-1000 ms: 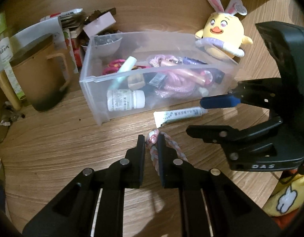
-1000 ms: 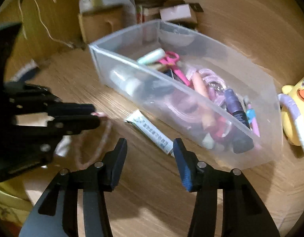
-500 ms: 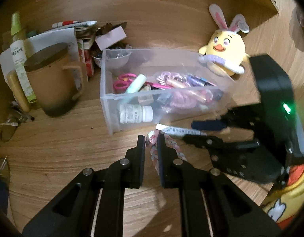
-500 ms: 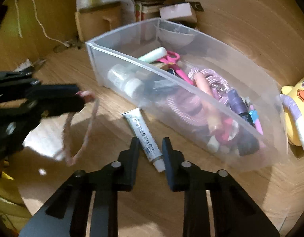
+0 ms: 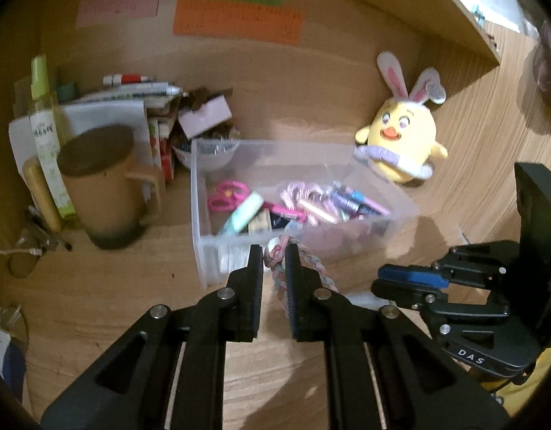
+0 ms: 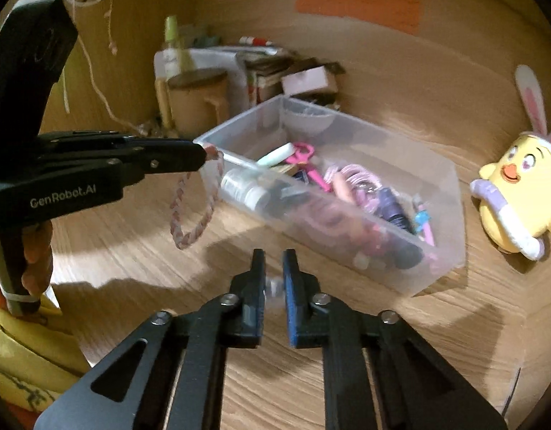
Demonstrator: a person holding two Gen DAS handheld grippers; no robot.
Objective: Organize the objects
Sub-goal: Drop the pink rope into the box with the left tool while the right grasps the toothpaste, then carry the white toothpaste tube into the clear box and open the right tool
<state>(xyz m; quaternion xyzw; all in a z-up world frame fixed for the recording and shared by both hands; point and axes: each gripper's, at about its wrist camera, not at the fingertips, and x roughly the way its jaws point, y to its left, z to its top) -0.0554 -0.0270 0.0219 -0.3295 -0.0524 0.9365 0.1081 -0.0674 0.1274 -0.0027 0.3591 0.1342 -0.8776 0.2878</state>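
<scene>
The left gripper (image 5: 274,255) has its 2 fingers clamped on a braided pink-and-grey loop (image 6: 193,211); seen from the right wrist, the loop hangs free below the fingertips, clear of the wooden desk (image 6: 139,261), just beside the near-left corner of the clear plastic bin (image 6: 450,215). From the left wrist view the loop's knotted end (image 5: 274,252) sits between the fingertips at about 12 o'clock of them, with the braid trailing down toward 5 o'clock.

The right gripper (image 6: 274,263) has its 2 fingers pressed together on a small white tube (image 6: 274,285), only a blurred piece of which shows between the pads. In the left wrist view this gripper (image 5: 382,283) lies at 3 o'clock.

The bin holds pink scissors (image 5: 227,195), a mint-green tube (image 5: 245,211), a white bottle (image 6: 245,188) and pink coiled cords (image 5: 304,193). A yellow chick plush with rabbit ears (image 5: 400,139) stands at 2 o'clock of the bin, a brown lidded mug (image 5: 103,186) at 9 o'clock
</scene>
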